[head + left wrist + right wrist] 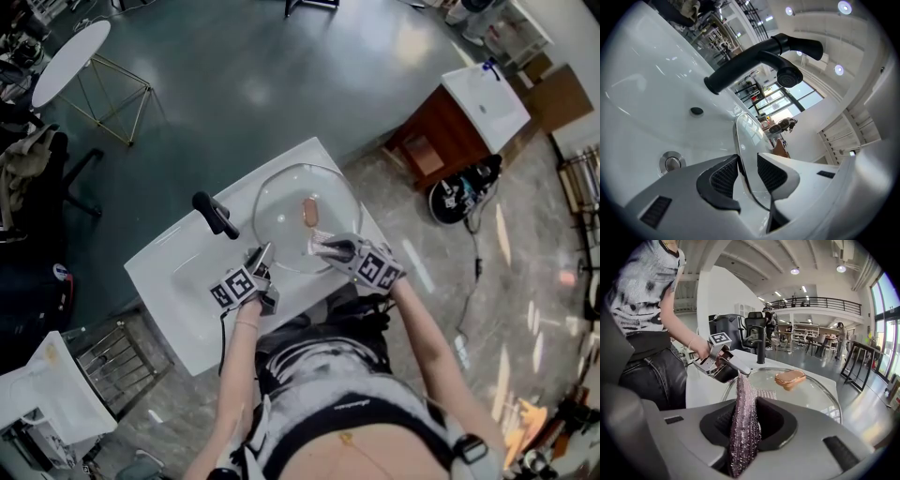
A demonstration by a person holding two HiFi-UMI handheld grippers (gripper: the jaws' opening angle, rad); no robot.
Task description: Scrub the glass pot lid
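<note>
The round glass pot lid (281, 202) with a copper-brown knob (309, 213) lies over the basin of a white sink counter (178, 281). My left gripper (262, 255) is shut on the lid's steel rim (740, 140) at its near left edge; the rim runs between the ribbed pads (725, 174). My right gripper (323, 246) is shut on a purple-silver scrub cloth (744, 423) and hovers at the lid's near edge. In the right gripper view the cloth's tip reaches the lid (806, 392) close to the left gripper (724, 363), with the knob (790, 378) beyond.
A black faucet (215, 214) stands left of the lid, its spout (759, 58) above the basin with a drain (671, 162). A brown cabinet with a white basin (450, 131) stands at the right, a wire rack (117, 352) at the lower left.
</note>
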